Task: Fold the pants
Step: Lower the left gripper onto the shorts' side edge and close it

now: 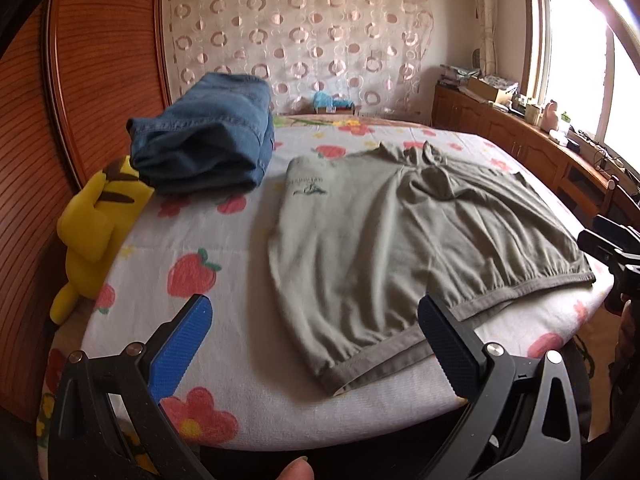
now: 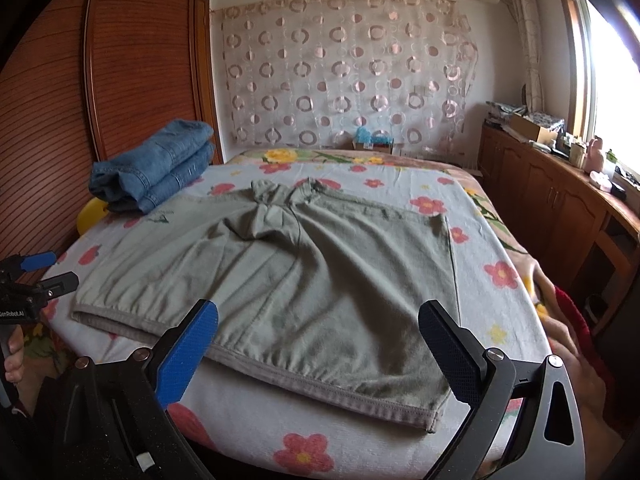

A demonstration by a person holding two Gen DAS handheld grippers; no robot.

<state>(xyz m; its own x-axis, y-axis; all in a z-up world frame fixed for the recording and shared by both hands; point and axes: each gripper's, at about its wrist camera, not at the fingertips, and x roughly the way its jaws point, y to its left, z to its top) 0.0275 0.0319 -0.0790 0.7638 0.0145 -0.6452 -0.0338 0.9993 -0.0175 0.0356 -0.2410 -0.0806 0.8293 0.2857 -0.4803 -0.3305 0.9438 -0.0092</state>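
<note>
Grey-green shorts lie spread flat on the flowered bed sheet, waistband toward me, legs pointing away. They also show in the right wrist view. My left gripper is open and empty, hovering above the near edge of the bed at the waistband's left end. My right gripper is open and empty, hovering over the waistband's right part. Each gripper shows in the other's view: the right one at the far right, the left one at the far left.
Folded blue jeans sit at the back left of the bed, also in the right wrist view. A yellow plush toy leans at the left edge by the wooden wardrobe. A wooden cabinet with clutter runs along the right under the window.
</note>
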